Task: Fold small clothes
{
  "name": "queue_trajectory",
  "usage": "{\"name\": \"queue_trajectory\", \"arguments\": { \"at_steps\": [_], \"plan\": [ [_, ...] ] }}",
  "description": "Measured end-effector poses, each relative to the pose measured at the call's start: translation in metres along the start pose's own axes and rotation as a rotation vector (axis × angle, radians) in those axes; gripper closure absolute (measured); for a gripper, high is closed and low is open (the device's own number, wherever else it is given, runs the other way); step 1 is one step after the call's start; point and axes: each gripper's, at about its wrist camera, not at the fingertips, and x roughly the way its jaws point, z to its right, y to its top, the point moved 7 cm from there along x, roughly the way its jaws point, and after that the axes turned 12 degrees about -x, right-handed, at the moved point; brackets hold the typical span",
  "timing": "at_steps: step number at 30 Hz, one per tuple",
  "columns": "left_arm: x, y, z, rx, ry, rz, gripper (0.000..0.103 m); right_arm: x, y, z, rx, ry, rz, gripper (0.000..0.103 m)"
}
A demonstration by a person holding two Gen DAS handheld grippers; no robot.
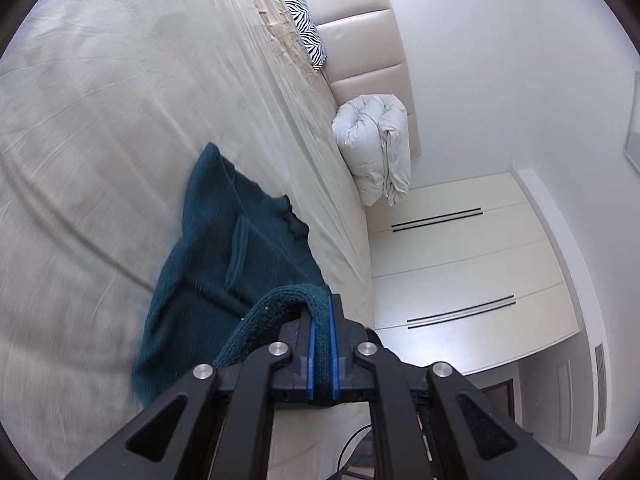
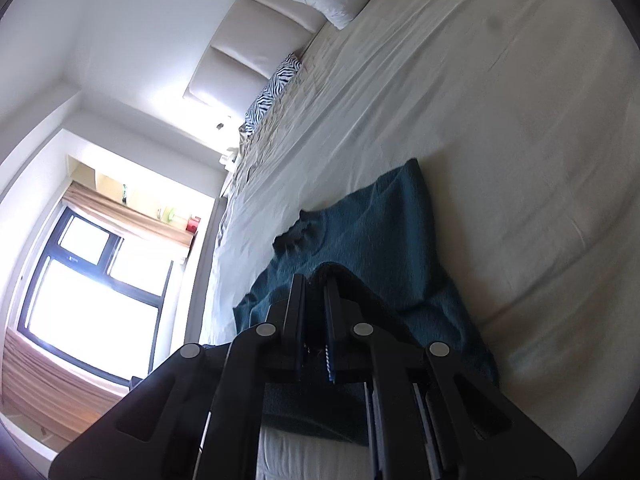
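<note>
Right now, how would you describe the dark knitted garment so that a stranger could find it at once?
Start from the large bed with the pale sheet. Near its edge, far from the padded headboard, lies a teal knitted garment, one edge pinched in the left tongs and another in the right tongs. It is the only dark plain thing there; the pillow is zebra-striped and the bundled duvet is white.

Daylight is pouring through the black-framed window, blowing its panes out to white glare. Motion blur is smearing the dark teal knitted garment and the beige bedsheet. Fisheye distortion is bending both views, with dark vignetting at the corners.
</note>
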Motion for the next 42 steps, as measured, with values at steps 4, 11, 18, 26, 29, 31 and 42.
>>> {"name": "queue_trajectory", "arguments": {
  "at_steps": [4,11,18,26,29,31,42],
  "plan": [
    [0.018,0.024,-0.003,-0.036,0.011,0.012,0.098,0.021,0.026,0.017,0.035,-0.021,0.025,0.096],
    [0.043,0.058,-0.017,-0.111,0.026,0.026,0.098,0.064,0.049,0.042,0.056,-0.08,0.011,0.096],
    [0.064,0.081,-0.035,-0.159,0.043,0.033,0.097,0.103,0.06,0.058,0.07,-0.112,-0.005,0.095],
    [0.076,0.102,-0.064,-0.207,0.095,0.066,0.065,0.147,0.06,0.08,0.084,-0.194,-0.071,0.092],
    [0.065,0.107,-0.07,-0.228,0.088,0.097,0.045,0.149,0.061,0.078,0.048,-0.199,-0.053,0.075],
    [0.061,0.105,-0.071,-0.219,0.095,0.098,0.045,0.145,0.062,0.077,0.039,-0.201,-0.036,0.045],
    [0.045,0.047,-0.065,-0.004,0.223,0.079,0.045,0.111,0.023,0.052,-0.167,-0.316,-0.064,0.042]
  ]
}}
